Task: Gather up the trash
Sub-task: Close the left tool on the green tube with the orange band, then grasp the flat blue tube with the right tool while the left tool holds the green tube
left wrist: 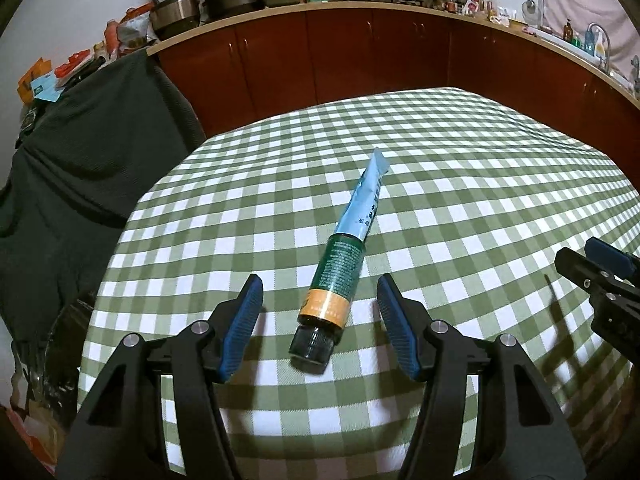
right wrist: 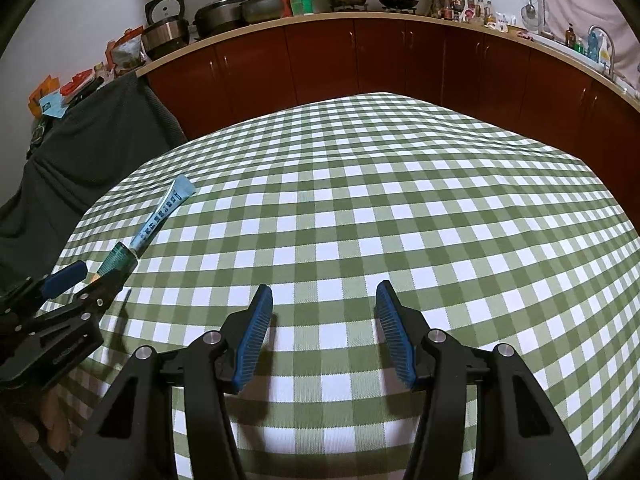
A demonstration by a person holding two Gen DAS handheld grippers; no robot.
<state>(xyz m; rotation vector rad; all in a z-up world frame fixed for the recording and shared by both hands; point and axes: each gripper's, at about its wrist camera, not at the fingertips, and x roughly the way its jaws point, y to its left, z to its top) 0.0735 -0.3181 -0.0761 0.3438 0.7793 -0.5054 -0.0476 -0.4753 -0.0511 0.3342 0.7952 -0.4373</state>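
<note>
My table, under its green-checked cloth, fills both views. On it my left gripper stands with jaws apart, straddling the tube without touching it; the tube lies flat, cap toward me. My right gripper hangs spread and empty over bare cloth, well right of the tube.

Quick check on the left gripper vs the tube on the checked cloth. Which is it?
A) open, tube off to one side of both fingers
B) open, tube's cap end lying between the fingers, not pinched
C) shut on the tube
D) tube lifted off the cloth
B: the left gripper stands open with the tube lying flat on the tablecloth, clear gaps between it and both pads.
</note>
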